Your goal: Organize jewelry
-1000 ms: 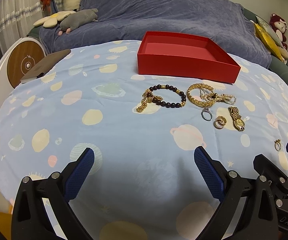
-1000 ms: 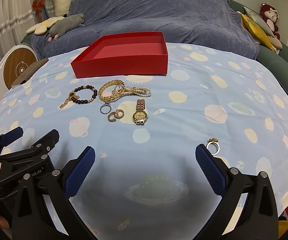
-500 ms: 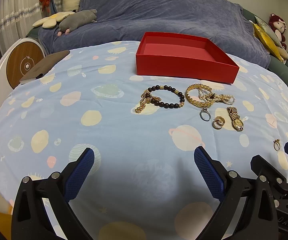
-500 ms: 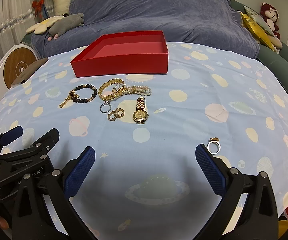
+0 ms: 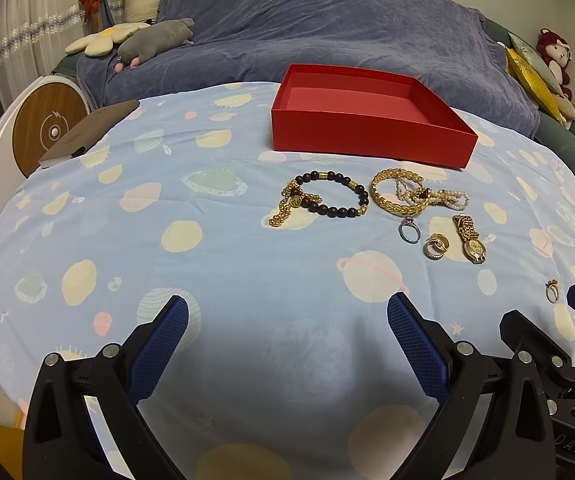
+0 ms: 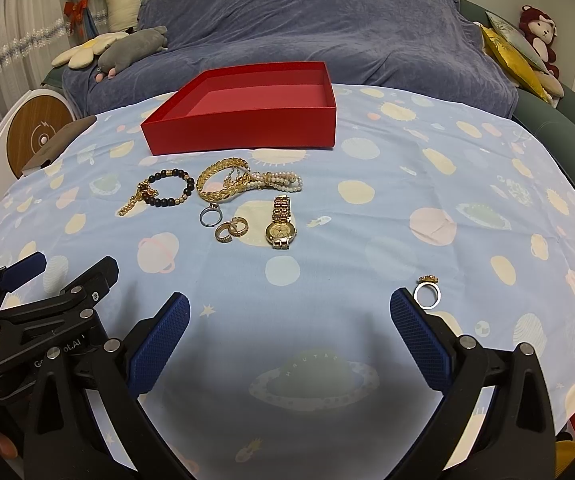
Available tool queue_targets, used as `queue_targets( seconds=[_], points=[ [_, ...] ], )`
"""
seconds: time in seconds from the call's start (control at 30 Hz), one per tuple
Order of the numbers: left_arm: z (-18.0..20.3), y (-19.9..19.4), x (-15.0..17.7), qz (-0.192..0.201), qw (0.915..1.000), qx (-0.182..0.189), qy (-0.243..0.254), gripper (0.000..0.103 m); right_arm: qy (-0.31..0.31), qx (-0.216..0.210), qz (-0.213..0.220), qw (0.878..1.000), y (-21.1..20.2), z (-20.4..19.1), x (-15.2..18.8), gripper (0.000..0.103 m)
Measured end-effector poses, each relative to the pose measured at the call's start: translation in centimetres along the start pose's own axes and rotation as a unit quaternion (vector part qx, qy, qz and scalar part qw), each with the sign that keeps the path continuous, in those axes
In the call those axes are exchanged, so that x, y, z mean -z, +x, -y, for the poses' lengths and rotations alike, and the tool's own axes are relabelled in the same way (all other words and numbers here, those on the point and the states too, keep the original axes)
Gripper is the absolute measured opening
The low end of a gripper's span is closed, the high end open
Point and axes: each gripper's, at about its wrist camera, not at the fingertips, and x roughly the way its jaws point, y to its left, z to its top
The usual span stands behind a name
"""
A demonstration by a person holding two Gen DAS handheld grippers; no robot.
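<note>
The left tool (image 5: 287, 332) has its two blue fingers wide apart and holds nothing. The right tool (image 6: 290, 330) is the same, wide apart and empty. Both hang low over the near edge of the table (image 5: 215, 264), which wears a blue cloth with planets on it.

Seen from the right tool, a small ring (image 6: 427, 293) lies alone at about 3 o'clock, just beside the right blue finger (image 6: 415, 332). The rest of the jewelry sits farther out at 12 o'clock: a gold watch (image 6: 280, 228), a pair of gold earrings (image 6: 231, 230), a silver ring (image 6: 210, 215), a gold bracelet (image 6: 223, 184), a pearl string (image 6: 279, 180) and a dark bead bracelet (image 6: 169, 192) with a gold chain (image 6: 133, 202). Behind them is the red box (image 6: 243, 140), and it looks empty.

The lone ring is tiny and round. A fat finger could bump it and send it rolling off. The pearls and gold bracelet lie tangled, so lifting one may drag the other. The soft cloth could also bunch up in a pinch.
</note>
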Motion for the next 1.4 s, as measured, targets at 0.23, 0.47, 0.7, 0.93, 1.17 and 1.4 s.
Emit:
queue_targets(
  seconds=[0.23, 0.47, 0.7, 0.93, 1.17, 1.4],
  points=[
    [-0.02, 0.0, 0.0, 0.0, 1.0, 0.0, 0.0, 0.098, 0.0, 0.0, 0.0, 1.0, -0.01, 0.0, 0.0, 0.098],
    [-0.03, 0.0, 0.01, 0.0, 1.0, 0.0, 0.0, 0.098, 0.0, 0.001, 0.0, 1.0, 0.09, -0.05, 0.03, 0.098],
    [-0.04, 0.0, 0.01, 0.0, 1.0, 0.0, 0.0, 0.098, 0.0, 0.001, 0.0, 1.0, 0.1, -0.04, 0.02, 0.098],
    [-0.05, 0.01, 0.03, 0.0, 1.0, 0.0, 0.0, 0.098, 0.0, 0.001, -0.001, 1.0, 0.13, -0.06, 0.01, 0.098],
    [-0.06, 0.01, 0.03, 0.0, 1.0, 0.001, 0.0, 0.098, 0.0, 0.001, -0.001, 1.0, 0.13, -0.04, 0.0, 0.098],
    [-0.53, 0.07, -0.03, -0.004, 0.9999, 0.016, -0.003, 0.098, 0.001, 0.004, -0.002, 1.0, 0.25, 0.03, 0.04, 0.098]
  ],
)
